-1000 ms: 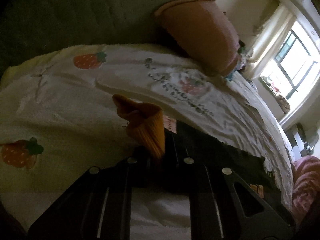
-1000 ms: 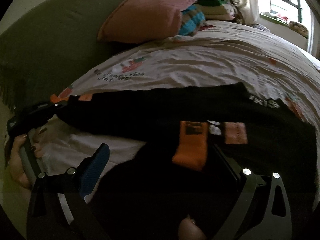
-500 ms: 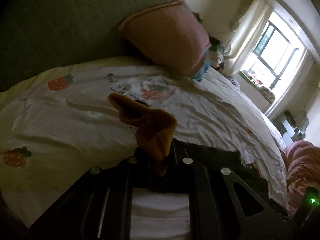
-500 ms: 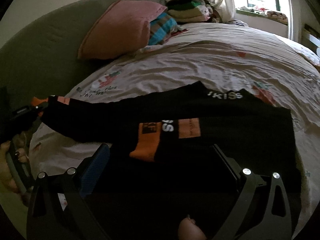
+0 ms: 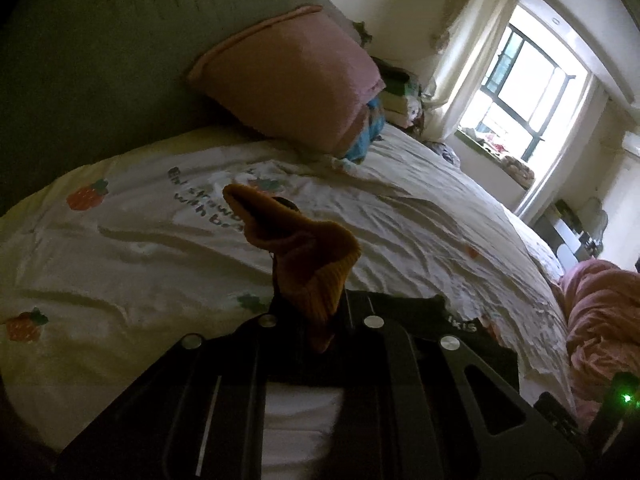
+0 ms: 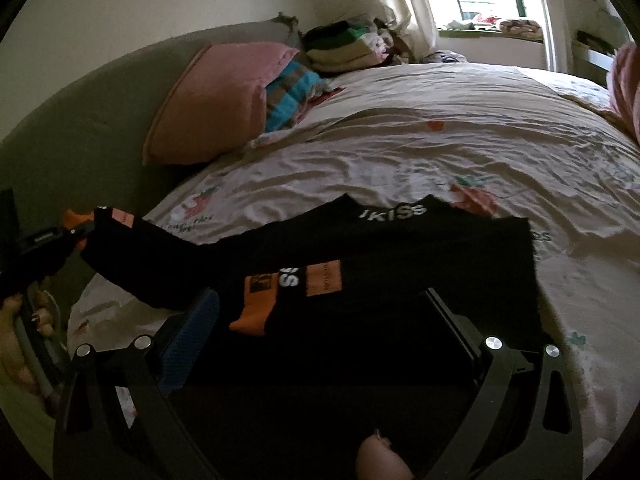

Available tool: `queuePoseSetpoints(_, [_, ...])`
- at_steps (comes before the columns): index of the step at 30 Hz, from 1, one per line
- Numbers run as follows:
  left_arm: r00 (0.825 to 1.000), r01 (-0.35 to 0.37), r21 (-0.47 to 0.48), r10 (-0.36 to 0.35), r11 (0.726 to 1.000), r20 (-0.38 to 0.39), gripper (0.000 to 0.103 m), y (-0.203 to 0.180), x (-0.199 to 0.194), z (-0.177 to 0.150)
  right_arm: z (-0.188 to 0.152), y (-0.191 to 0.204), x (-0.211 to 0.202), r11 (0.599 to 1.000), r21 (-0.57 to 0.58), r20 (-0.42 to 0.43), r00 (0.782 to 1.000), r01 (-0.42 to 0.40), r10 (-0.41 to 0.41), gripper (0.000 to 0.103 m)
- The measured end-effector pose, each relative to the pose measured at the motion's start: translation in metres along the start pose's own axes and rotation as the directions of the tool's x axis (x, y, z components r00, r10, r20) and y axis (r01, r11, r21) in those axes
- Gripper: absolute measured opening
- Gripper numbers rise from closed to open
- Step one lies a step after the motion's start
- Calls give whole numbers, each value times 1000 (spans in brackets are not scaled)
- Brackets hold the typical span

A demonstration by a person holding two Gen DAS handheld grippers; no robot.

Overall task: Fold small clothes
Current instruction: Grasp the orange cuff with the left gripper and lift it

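Note:
A black garment (image 6: 392,264) with orange patches and white lettering lies on the bed, one end lifted to the left. My left gripper (image 5: 316,316) is shut on its orange cuff (image 5: 304,256), which bunches up above the fingers; it also shows at the left of the right wrist view (image 6: 76,228), holding that end above the sheet. My right gripper (image 6: 320,320) is open, its blue-padded finger (image 6: 188,336) left of the orange patch (image 6: 256,304), with the black cloth lying between the jaws.
A white strawberry-print sheet (image 6: 400,140) covers the bed. A pink pillow (image 6: 216,100) leans on the green headboard (image 5: 100,48), with striped cloth and stacked folded clothes (image 6: 348,46) beside it. A pink blanket (image 5: 600,320) lies at the right. A window (image 5: 524,88) is behind.
My left gripper has lifted the orange cuff higher and swung toward the window. The garment has spread flatter across the sheet in the right wrist view, with more of the bed showing.

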State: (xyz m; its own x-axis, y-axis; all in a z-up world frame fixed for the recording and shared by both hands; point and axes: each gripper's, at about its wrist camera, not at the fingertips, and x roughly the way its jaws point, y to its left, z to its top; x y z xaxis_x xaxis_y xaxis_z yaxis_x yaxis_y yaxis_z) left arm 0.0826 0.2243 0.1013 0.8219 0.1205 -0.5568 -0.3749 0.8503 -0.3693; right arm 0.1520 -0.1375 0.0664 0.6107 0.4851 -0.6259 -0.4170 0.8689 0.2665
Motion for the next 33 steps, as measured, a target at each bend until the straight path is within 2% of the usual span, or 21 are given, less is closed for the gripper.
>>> queuePoseSetpoints(7, [999, 46, 48, -45, 998, -15, 4, -39, -1, -1, 0, -30, -21, 998, 57, 42, 999, -3, 1, 98])
queuePoseSetpoints(18, [997, 78, 119, -75, 990, -31, 3, -93, 6, -5, -2, -80, -53, 988, 156, 109, 994, 16, -33, 98])
queuePoseSetpoints(33, [991, 123, 196, -110, 973, -76, 3, -151, 21, -21, -15, -128, -68, 966, 255, 121, 989, 48, -82, 98])
